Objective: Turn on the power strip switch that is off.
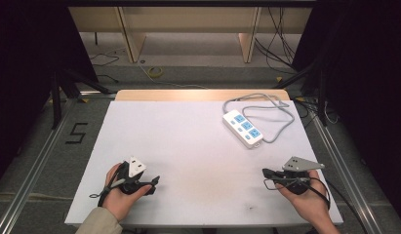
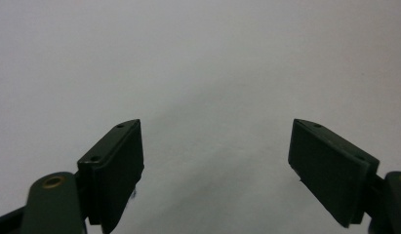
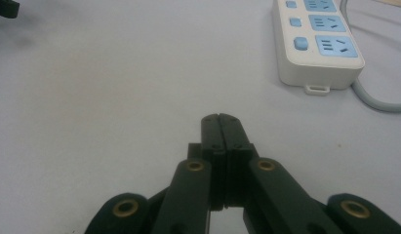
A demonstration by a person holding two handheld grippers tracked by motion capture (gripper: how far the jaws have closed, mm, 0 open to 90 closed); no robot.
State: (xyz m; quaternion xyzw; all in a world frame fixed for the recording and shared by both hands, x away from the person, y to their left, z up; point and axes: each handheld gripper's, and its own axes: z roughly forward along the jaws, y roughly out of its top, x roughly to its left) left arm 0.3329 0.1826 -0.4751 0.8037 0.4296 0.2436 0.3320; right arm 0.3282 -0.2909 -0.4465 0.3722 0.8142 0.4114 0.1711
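On the white tabletop, power strip sat at about 1 o'clock, its grey cable looping behind it. Right gripper lay at 4 o'clock, well short of the strip, fingers clenched together on nothing. Left gripper rested at 7 o'clock, fingers released wide over bare surface

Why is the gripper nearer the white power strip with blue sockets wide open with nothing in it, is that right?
Not quite. The right gripper, the one nearer the power strip, holds nothing, but it is shut: the right gripper view shows its two black jaws pressed together. The left gripper is the one standing open.
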